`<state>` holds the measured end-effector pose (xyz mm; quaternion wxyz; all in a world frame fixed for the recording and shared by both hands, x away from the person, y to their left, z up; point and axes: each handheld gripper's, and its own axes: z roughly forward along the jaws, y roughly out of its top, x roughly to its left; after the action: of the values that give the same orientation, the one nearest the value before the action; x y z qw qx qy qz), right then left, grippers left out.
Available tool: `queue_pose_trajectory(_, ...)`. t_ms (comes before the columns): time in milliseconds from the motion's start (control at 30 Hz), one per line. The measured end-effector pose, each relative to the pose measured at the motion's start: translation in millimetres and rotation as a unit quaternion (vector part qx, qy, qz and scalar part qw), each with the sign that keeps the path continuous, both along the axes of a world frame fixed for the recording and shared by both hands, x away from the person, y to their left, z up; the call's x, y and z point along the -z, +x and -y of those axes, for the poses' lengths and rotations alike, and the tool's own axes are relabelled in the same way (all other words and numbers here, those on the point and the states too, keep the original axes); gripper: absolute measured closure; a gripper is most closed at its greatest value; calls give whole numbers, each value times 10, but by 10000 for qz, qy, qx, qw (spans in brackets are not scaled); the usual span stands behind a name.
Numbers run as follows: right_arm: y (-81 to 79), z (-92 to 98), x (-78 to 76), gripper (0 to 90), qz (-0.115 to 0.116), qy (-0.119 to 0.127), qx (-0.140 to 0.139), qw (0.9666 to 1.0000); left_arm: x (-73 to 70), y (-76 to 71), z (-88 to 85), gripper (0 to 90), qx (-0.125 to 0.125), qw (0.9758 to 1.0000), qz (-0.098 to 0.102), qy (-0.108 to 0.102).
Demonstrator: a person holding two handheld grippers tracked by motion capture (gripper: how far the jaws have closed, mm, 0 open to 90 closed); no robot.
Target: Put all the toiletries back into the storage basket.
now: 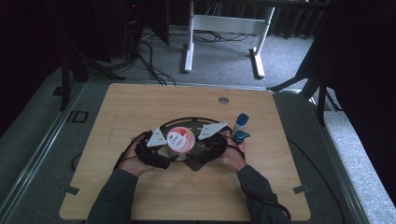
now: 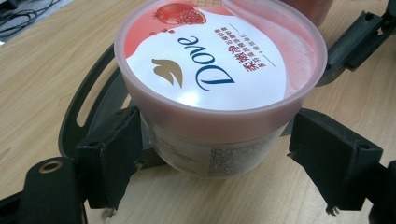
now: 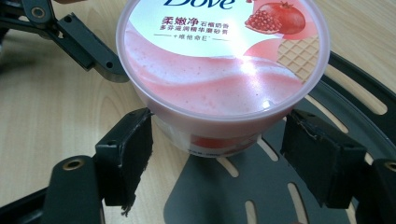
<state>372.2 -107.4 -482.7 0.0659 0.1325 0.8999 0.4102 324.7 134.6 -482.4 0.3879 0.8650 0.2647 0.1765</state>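
your round pink plastic tub with the white dove lid [image 1: 180, 138] sits mid-table on a black slotted metal stand [image 3: 261, 186]. your left gripper [image 2: 210, 158] straddles it from 9 o'clock, your right gripper [image 3: 215, 149] from 3 o'clock, both with jaws apart. a blue-capped bottle [image 1: 241, 122] lies at 2 o'clock.

Pink tub [image 2: 219, 70] with white-and-pink lid, blue "Dove" lettering, gold bird mark, red pomegranate and tan waffle print. Black slotted plate [image 3: 261, 186] beneath. Light wood-grain table [image 1: 140, 107]. Blue-and-white bottle [image 1: 241, 122]. Black claws, grey three-cornered plates [image 1: 157, 138].
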Motion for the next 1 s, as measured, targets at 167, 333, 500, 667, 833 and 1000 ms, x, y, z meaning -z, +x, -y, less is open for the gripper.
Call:
queue_pose_trajectory(167, 34, -33, 7, 247, 53, -67, 14, 10000, 21, 46, -15, 180, -15, 10000, -16, 10)
queue_pose_trajectory(333, 68, -64, 3, 247, 100, -140, 81, 9998, 32, 82, -15, 180, -74, 10000, 36, 31)
queue_pose_trajectory(500, 101, -80, 3, 247, 112, -176, 98, 9997, 39, 118, -15, 180, -93, 9999, 35, 63)
queue_pose_trajectory(667, 129, -100, 8, 248, 96, -231, 147, 9996, 57, 152, -20, 180, -127, 9999, 12, 48)
queue_pose_trajectory(833, 167, -115, 16, 248, 75, -273, 145, 9995, 77, 181, -24, 180, -157, 9999, -4, 20)
queue_pose_trajectory(1000, 194, -126, 20, 248, 48, -284, 205, 9994, 87, 217, -29, 180, -183, 9998, -23, 3)
